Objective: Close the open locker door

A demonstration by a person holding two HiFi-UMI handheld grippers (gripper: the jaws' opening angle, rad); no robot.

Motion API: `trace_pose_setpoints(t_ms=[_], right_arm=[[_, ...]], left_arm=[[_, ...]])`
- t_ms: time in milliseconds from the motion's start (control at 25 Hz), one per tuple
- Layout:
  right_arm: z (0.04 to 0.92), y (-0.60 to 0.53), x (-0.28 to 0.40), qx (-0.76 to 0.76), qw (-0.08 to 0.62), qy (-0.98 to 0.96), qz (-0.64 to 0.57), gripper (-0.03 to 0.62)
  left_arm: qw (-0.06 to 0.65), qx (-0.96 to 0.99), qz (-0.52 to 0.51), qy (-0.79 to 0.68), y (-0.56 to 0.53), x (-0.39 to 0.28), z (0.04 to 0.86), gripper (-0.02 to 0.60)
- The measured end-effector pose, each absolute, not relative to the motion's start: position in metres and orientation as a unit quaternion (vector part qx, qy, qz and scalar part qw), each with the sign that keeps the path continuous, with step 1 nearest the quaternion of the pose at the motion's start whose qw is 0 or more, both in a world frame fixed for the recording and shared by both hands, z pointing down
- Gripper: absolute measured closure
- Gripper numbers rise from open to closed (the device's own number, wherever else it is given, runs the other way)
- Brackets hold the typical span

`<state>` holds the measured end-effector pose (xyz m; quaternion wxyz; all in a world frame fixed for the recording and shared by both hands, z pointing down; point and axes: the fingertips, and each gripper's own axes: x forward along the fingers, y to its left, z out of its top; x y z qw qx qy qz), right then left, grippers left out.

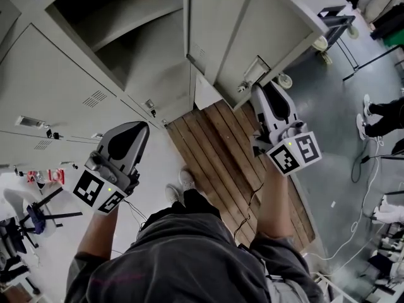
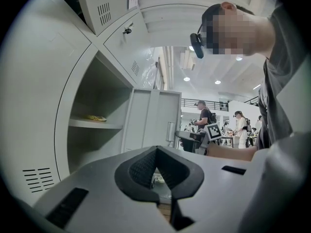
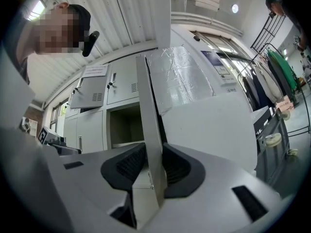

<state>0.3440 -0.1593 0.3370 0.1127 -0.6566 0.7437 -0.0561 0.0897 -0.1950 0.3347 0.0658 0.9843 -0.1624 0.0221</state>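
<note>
**Head view.** The door point(image 1: 265, 43), grey sheet steel, is standing swung out from the locker point(image 1: 126, 49), whose compartment is gaping at upper left. The right hand-held gripper point(image 1: 260, 95) is reaching the door's free edge, just beside the latch. The left hand-held gripper point(image 1: 140, 131) is hanging well apart, in front of shut lockers.
- Handling (a judgement): the step appears to be swinging the door home. The hand should be following the hinge's arc rather than pushing straight, so the thin sheet is not being twisted.
- Underfoot: wooden planks point(image 1: 214, 144), with a grey floor point(image 1: 328, 125) to the right. Cables point(image 1: 360, 213) are trailing there and a cart point(image 1: 331, 27) is parked near the locker's side.

**Left gripper view.** The left hand-held gripper's tips are meeting, with nothing between them. Beyond it the door is showing its inner face. Inside the locker a shelf point(image 2: 95, 125) is carrying a small yellow thing point(image 2: 97, 118).
- Handling: this hand is probably best kept out of the narrowing gap, or laid flat on the door's outer face for the last press.
- Room: a bright hall, with other people point(image 2: 240, 125) standing far off.

**Right gripper view.** The right hand-held gripper is clamping the door's edge, one pad on each face (the edge is running up between them).
- Handling: the jaws will likely need letting go before the edge meets the frame, or they will be getting pinched there.
- Room: a clothes rack point(image 3: 279, 67) is standing at the right, with ceiling lamps above.
</note>
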Motion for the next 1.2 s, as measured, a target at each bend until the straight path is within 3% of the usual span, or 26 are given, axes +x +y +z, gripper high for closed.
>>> trace_pose_setpoints(t_ms=[1200], right_arm=[[0.336, -0.168, 0.225, -0.617, 0.099, 0.779, -0.058, 0.447]], left_arm=[[0.069, 0.977, 0.009, -0.201, -0.185, -0.020, 0.331, 0.568]])
